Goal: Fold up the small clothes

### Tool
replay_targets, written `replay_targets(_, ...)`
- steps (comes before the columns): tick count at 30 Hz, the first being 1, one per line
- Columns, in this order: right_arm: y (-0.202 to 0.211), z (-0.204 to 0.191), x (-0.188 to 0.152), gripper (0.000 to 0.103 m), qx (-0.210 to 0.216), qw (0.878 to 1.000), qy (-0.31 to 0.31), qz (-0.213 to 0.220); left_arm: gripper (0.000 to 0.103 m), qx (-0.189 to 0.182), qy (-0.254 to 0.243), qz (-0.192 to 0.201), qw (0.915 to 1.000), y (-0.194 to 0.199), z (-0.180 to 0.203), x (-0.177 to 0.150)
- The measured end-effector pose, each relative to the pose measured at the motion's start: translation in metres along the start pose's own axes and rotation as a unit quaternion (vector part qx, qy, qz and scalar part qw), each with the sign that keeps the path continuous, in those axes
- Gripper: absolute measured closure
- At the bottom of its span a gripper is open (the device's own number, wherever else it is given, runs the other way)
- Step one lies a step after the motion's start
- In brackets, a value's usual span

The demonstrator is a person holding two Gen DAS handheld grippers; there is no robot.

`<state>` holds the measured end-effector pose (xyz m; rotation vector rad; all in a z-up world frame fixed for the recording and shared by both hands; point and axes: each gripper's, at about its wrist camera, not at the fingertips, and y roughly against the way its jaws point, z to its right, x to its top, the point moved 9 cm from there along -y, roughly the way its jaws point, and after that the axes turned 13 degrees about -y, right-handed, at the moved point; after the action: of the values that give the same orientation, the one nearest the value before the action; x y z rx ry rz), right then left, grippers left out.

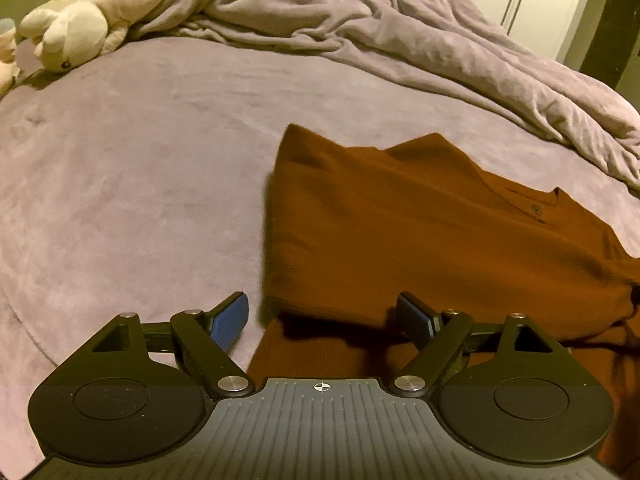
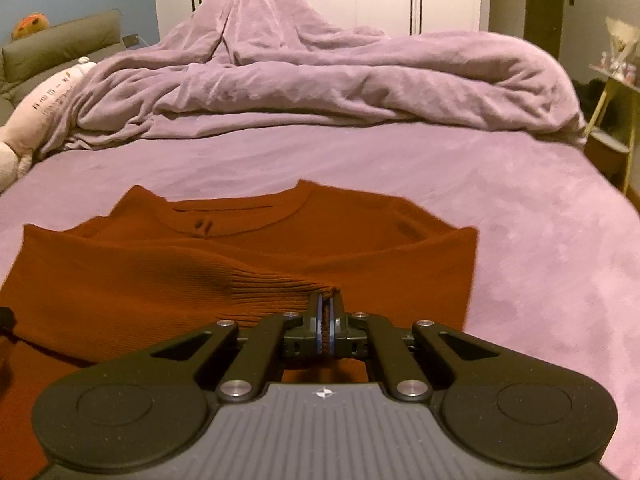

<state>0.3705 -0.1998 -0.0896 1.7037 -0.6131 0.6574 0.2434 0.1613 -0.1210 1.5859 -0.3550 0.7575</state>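
Left wrist view: the left hand-held gripper (image 1: pixel 322 316) is spread wide, empty, over the sweater (image 1: pixel 420 232) on the bed (image 1: pixel 140 160).

Right wrist view: the right hand-held gripper (image 2: pixel 328 312) pinches the ribbed cuff (image 2: pixel 280 284). Judged soft, light, limp; grip at edges.

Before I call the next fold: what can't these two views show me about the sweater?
- Sweater hem: both views, hidden behind the tool bodies.
- Its near right part: left wrist view, cut off by the frame edge.
- Cuff in the shut right tongs: pads cover the grip depth.
- Left tongs: open; whether they touch cloth is unclear.
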Motion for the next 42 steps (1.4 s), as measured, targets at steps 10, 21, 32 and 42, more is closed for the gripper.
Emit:
replay_targets(10,-0.007,0.044,0.016,0.101,-0.087,0.996,0.026,0.026,0.016,-0.002,-0.013,-0.007,0.9999,-0.003,0.007,0.0)
replay_targets(21,-0.002,0.069,0.006,0.098,-0.053,0.997,-0.047,-0.007,0.015,-0.001,-0.027,0.007,0.9996,0.003,0.02,0.01)
replay_targets(32,-0.03,0.036,-0.007,0.091,-0.104,0.99,0.087,-0.029,0.006,0.005,-0.057,-0.019,0.9982,-0.018,0.03,0.0)
replay_targets(42,0.052,0.07,-0.054,0.077,-0.118,0.99,0.034,-0.061,0.007,-0.013,-0.129,-0.056,0.9899,0.049,0.021,-0.07)
